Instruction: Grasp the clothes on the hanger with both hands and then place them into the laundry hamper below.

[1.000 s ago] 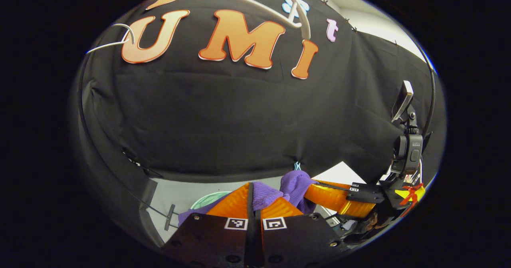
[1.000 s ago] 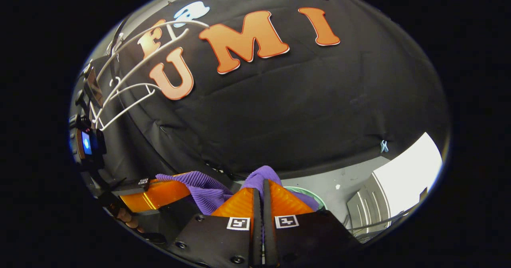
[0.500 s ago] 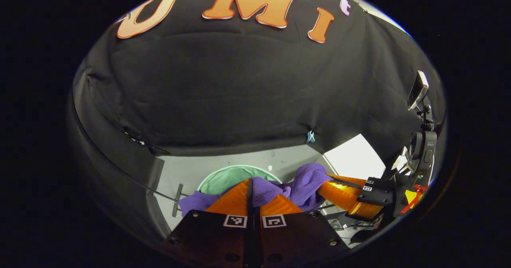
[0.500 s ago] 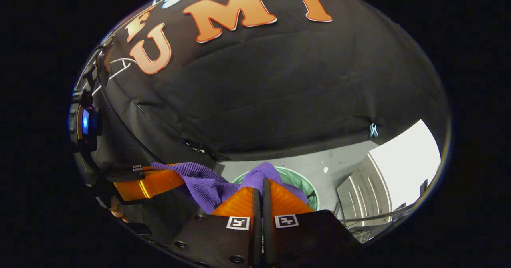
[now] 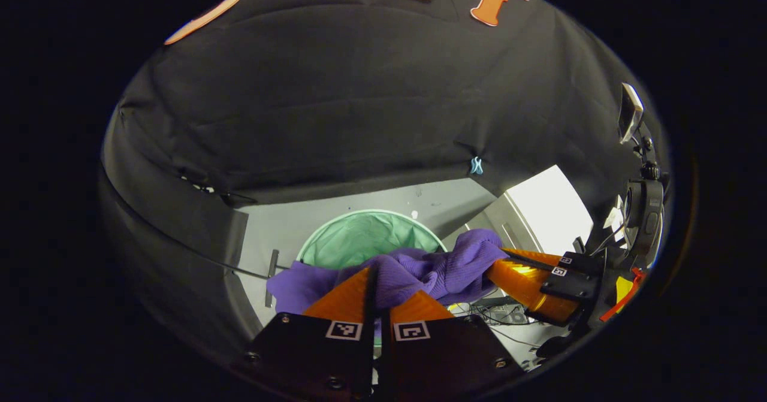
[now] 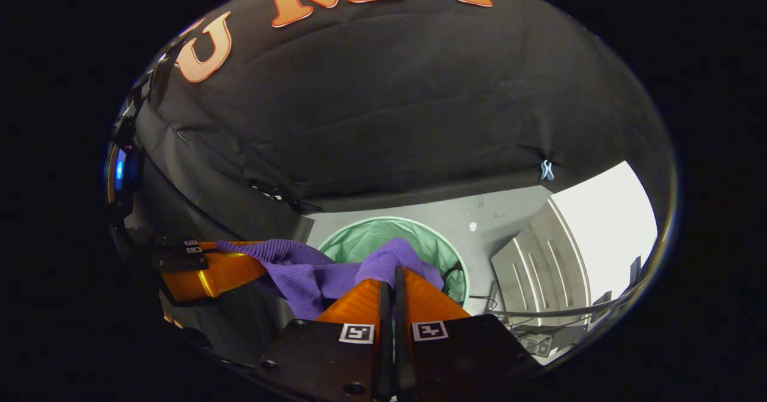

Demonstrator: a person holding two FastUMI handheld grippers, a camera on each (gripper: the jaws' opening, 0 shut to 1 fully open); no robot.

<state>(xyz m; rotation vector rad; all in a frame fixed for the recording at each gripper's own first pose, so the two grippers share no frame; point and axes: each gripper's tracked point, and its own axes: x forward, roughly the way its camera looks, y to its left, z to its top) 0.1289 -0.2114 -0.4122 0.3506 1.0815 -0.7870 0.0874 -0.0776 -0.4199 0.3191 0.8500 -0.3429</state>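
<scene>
Left gripper view: one purple ribbed knit garment (image 5: 419, 273) is stretched sideways, clenched by two grippers, left gripper (image 5: 379, 282) and right gripper (image 6: 390, 282), above one round green mesh hamper (image 5: 353, 243).

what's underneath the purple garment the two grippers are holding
Below the purple ribbed garment sits the round green mesh laundry hamper on the grey floor. The garment covers its near rim; the visible interior looks empty.

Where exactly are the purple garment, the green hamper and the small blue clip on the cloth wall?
purple garment (image 5: 419, 273): left gripper view, bunched knit middle.
green hamper (image 6: 383, 234): right gripper view, mesh inside, near the far rim.
blue clip (image 5: 476, 165): left gripper view, the clip's body.
</scene>
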